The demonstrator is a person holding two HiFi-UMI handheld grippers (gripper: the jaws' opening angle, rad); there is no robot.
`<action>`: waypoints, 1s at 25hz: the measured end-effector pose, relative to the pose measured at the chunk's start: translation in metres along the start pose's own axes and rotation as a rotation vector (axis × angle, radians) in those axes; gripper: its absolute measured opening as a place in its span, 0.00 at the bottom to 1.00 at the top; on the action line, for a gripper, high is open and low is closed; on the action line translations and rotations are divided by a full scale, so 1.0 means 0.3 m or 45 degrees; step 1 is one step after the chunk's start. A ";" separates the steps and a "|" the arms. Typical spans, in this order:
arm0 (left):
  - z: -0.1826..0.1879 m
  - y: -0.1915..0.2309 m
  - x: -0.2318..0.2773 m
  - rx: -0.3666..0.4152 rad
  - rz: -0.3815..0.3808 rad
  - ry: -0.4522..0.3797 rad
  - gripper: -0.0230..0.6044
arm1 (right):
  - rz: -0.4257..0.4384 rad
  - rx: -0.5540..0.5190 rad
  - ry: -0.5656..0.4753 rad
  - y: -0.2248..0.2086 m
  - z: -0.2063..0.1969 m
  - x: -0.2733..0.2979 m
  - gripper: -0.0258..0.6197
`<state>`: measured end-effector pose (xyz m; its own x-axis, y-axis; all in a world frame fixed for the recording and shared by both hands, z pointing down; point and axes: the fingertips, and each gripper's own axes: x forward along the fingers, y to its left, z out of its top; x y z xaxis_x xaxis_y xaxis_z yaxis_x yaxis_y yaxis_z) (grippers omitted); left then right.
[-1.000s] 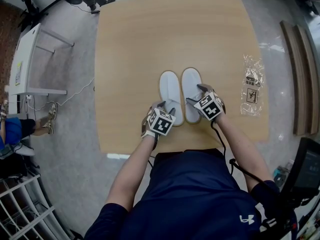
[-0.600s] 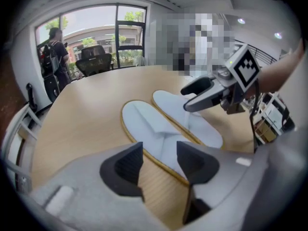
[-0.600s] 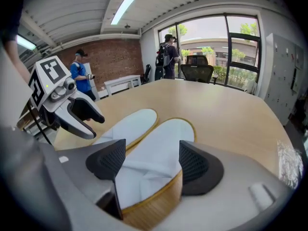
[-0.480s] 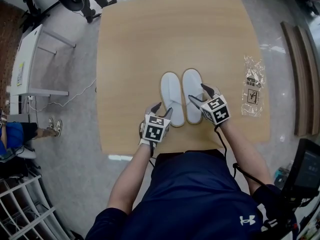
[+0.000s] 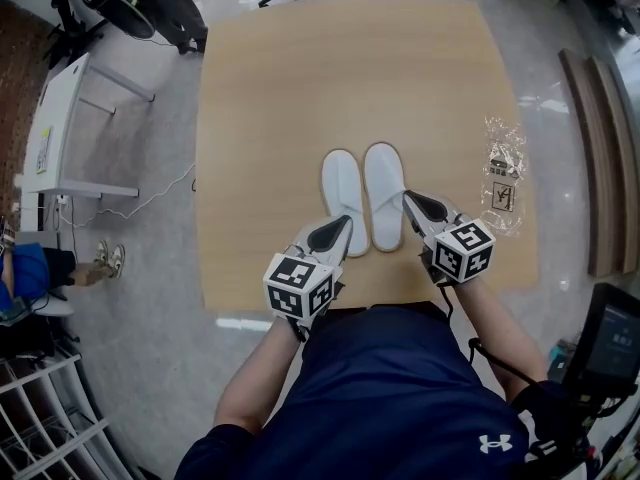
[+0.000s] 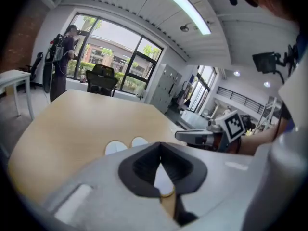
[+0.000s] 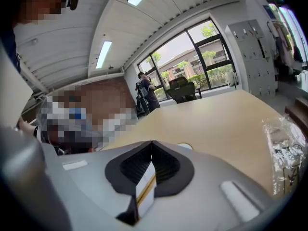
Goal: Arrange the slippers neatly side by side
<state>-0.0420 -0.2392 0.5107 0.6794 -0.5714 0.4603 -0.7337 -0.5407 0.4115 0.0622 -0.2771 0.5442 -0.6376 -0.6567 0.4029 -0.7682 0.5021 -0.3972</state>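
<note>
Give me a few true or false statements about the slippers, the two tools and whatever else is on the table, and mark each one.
1. The two white slippers lie side by side on the table. True.
2. The left tool is clamped on a slipper's heel. False: its jaws have just closed, with nothing between them.
3. The right tool has its jaws shut. True: they have just closed, with nothing between them.
4. A clear plastic bag lies on the table to the right of the slippers. True.
5. One slipper is stacked on top of the other. False: they lie next to each other, neither on top.
</note>
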 end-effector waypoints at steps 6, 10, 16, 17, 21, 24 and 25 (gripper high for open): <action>0.146 -0.153 -0.057 0.128 -0.132 -0.146 0.04 | 0.027 -0.067 -0.146 0.128 0.152 -0.087 0.06; 0.183 -0.199 -0.089 0.208 -0.139 -0.188 0.04 | 0.053 -0.136 -0.236 0.229 0.233 -0.130 0.06; 0.204 -0.250 -0.099 0.206 -0.165 -0.220 0.04 | 0.065 -0.214 -0.322 0.314 0.276 -0.196 0.06; 0.204 -0.255 -0.096 0.209 -0.172 -0.218 0.04 | 0.064 -0.218 -0.324 0.316 0.276 -0.199 0.06; 0.203 -0.263 -0.088 0.210 -0.183 -0.211 0.04 | 0.060 -0.219 -0.303 0.317 0.269 -0.201 0.06; 0.205 -0.262 -0.085 0.206 -0.189 -0.213 0.04 | 0.036 -0.235 -0.308 0.303 0.268 -0.201 0.06; 0.206 -0.260 -0.083 0.203 -0.192 -0.212 0.04 | 0.031 -0.239 -0.309 0.300 0.270 -0.199 0.06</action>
<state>-0.0008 -0.2211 0.4186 0.7833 -0.5637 0.2622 -0.6217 -0.7102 0.3304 0.0359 -0.2382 0.4174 -0.6404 -0.7473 0.1772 -0.7648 0.5996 -0.2357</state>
